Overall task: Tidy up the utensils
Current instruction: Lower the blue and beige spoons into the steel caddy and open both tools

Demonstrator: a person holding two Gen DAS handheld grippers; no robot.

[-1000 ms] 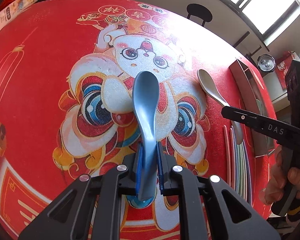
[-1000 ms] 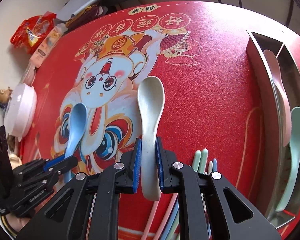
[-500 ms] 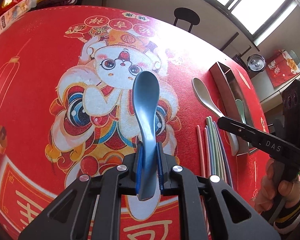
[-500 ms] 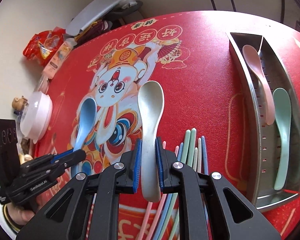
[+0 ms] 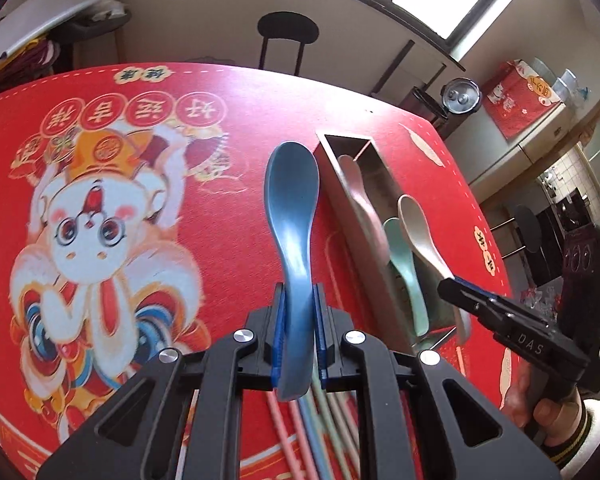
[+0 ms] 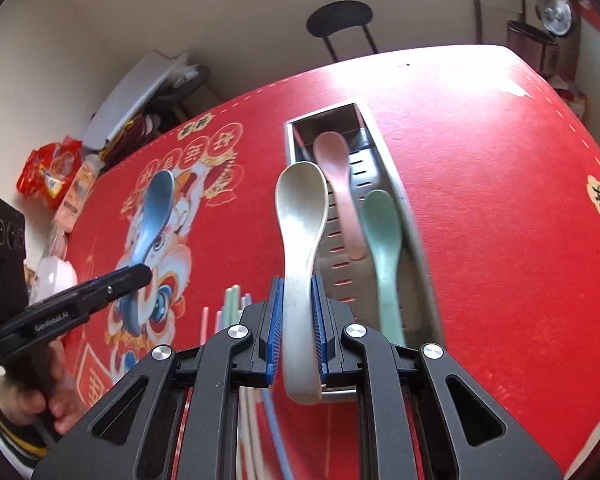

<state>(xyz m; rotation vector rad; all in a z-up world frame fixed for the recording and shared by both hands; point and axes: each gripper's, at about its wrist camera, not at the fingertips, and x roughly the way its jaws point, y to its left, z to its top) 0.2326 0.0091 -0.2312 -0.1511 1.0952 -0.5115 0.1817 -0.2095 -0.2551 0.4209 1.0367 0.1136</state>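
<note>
Both grippers clamp spoons by the handle, bowls forward for lowering into the metal tray (image 6: pixel 410 216): left gripper (image 5: pixel 299 340) holds the blue spoon (image 5: pixel 294 216) beside the tray, right gripper (image 6: pixel 297 334) the white spoon (image 6: pixel 300 232) over it.

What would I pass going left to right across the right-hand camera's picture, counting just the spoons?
Blue spoon → white spoon → pink spoon → green spoon.

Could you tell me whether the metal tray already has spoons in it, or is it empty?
Not empty: the metal tray holds a pink spoon and a green spoon lying lengthwise.
</note>
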